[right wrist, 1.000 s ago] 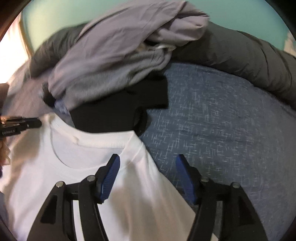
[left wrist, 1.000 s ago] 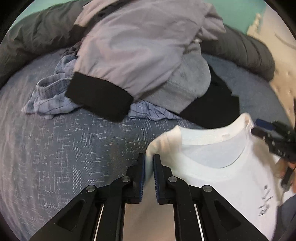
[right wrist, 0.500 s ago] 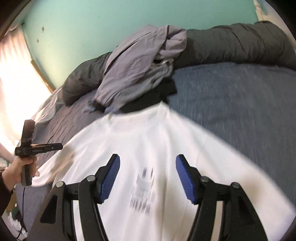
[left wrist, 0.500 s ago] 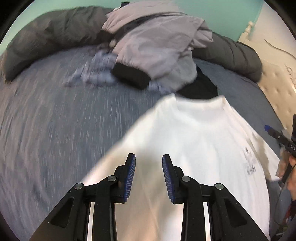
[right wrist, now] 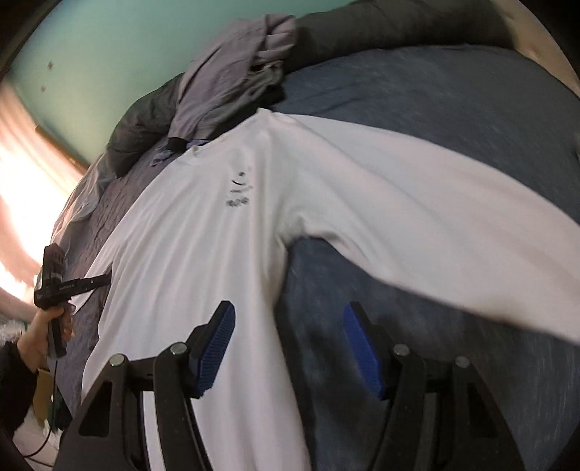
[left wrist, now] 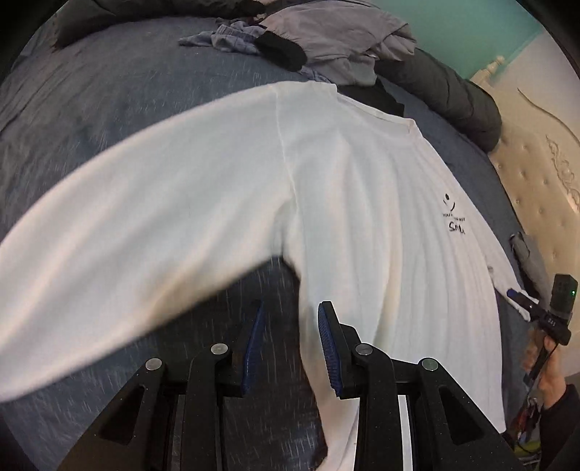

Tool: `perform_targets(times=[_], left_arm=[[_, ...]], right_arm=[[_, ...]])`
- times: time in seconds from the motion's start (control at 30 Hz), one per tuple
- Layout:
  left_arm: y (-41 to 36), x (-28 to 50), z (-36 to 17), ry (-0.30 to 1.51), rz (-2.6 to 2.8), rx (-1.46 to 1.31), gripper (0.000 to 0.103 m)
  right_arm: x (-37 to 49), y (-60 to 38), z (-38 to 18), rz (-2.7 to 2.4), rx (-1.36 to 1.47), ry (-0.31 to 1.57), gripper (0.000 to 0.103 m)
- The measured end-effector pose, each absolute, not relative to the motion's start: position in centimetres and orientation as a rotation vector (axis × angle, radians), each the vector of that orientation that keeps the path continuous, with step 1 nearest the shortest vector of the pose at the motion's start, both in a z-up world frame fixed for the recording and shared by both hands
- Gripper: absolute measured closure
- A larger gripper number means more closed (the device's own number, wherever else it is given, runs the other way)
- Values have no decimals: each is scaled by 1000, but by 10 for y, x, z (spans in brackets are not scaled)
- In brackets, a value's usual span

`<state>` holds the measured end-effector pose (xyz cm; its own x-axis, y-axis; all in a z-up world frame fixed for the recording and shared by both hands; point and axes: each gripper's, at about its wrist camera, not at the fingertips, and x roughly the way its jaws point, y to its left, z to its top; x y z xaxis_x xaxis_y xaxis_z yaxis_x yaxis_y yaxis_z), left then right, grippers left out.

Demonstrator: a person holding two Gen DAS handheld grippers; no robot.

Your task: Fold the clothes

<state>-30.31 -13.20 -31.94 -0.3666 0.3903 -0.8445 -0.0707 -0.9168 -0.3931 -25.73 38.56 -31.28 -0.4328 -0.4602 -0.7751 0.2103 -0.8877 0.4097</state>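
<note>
White long-sleeve shirt (left wrist: 362,203) spread flat on blue bedspread (left wrist: 108,108); L gripper (left wrist: 290,344) apart, empty.

Bed (left wrist: 108,119) under blue-grey heathered cover fills both views. White long-sleeved shirt (left wrist: 362,203) lies spread flat across it, front up (small dark print on chest), one sleeve stretched out to each side. Beyond collar: heap of clothes (left wrist: 337,32) in grey, lilac, black and checked blue. Dark grey rolled duvet (left wrist: 453,94) runs along far edge. Cream tufted headboard (left wrist: 536,188) at one end.
</note>
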Motion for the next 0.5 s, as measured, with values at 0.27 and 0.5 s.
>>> perform_targets(times=[0.27, 0.5], left_arm=[[-129, -296, -331, -478, 2356, -1563, 101], [-156, -295, -307, -503, 2434, -1497, 101]], right_arm=[[-228, 398, -306, -2348, 1395, -369, 39], [-220, 399, -305, -2338, 1405, -352, 39]])
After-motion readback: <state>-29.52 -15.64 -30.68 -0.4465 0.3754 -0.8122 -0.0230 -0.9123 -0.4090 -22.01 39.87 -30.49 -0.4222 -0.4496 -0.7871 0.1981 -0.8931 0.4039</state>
